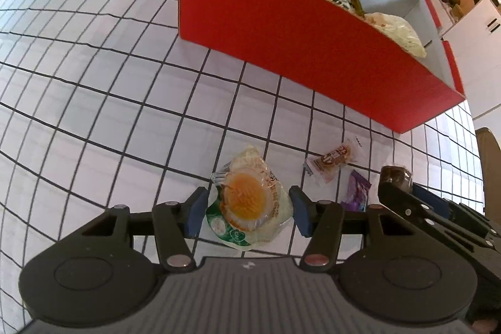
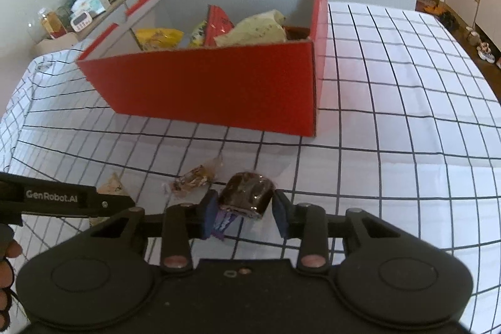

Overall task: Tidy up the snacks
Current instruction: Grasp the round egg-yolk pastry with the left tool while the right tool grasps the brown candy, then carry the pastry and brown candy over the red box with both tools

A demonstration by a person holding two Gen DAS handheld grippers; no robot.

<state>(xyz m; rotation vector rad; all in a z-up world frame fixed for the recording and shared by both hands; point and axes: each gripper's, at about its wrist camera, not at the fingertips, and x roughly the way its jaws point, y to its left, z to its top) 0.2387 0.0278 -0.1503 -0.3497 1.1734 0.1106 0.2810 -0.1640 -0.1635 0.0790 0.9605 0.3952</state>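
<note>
A red box with snack bags inside stands on the checked tablecloth; it also shows in the right wrist view. My left gripper has its blue pads on both sides of a clear packet with an orange-yellow round snack, closed on it. My right gripper is closed on a dark brown wrapped roll, which also shows in the left wrist view. A purple wrapper lies under it. A small brown wrapped bar lies between the grippers.
The box holds yellow bags, a red packet and a pale bag. A cluttered shelf stands at the back left. The tablecloth stretches to the right. White cabinets stand beyond the table.
</note>
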